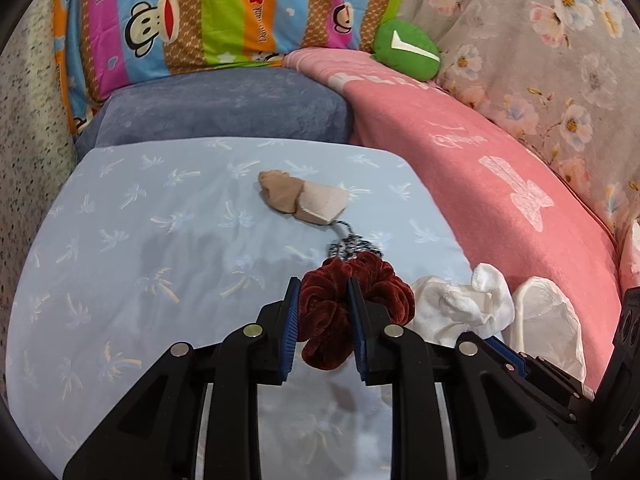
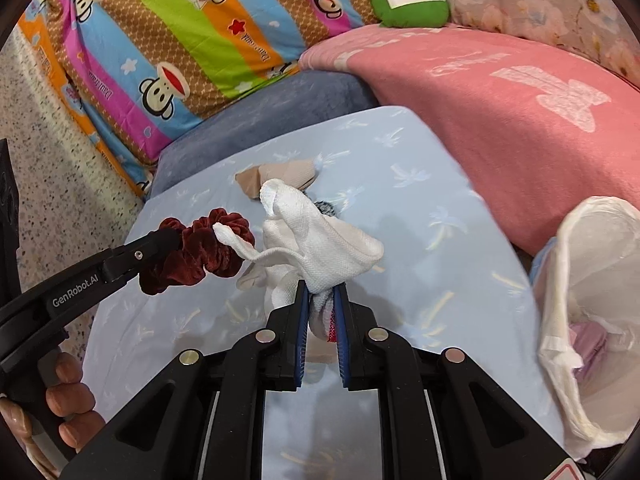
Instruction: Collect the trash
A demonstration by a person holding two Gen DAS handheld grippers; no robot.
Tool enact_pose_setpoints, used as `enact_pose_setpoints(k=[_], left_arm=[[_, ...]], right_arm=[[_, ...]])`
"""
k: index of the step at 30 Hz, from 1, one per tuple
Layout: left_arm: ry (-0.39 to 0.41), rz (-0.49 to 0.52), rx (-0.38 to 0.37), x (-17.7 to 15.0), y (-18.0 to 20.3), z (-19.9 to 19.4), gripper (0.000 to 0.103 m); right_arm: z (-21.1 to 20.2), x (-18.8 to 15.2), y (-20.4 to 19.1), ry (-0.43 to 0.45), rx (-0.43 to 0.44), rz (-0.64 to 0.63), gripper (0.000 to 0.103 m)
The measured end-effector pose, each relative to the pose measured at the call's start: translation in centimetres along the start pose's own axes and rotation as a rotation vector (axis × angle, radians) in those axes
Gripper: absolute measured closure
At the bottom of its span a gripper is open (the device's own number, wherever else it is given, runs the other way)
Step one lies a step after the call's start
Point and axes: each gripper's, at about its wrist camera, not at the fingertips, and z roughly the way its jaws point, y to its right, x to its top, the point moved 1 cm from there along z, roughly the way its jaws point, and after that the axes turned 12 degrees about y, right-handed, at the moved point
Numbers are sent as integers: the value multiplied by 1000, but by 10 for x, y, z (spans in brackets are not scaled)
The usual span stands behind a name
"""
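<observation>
Pale-blue bed sheet [image 1: 120, 240] lies below both tongs, left tongs [image 1: 323, 320] clamping a maroon scrunchie [image 1: 344, 304], right tongs [image 2: 321, 312] pinching white cloth [image 2: 320, 244], which might slip short of the bag [image 2: 592, 320] at three o'clock.

Ahead of me the pale blue sheet [image 1: 160, 216] lies open on the left. A beige sock [image 1: 300, 196] sits mid-bed; far pillows [image 1: 224, 108], the pink blanket [image 1: 500, 184] and white bag [image 2: 592, 300] hem my right.
</observation>
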Motion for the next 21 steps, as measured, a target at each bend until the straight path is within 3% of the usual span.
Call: enact_pose_setpoints(k=[21], left_arm=[[54,154,-129,-7,110,-44,80]], right_arm=[[-124,18,92,164,-105,99,91]])
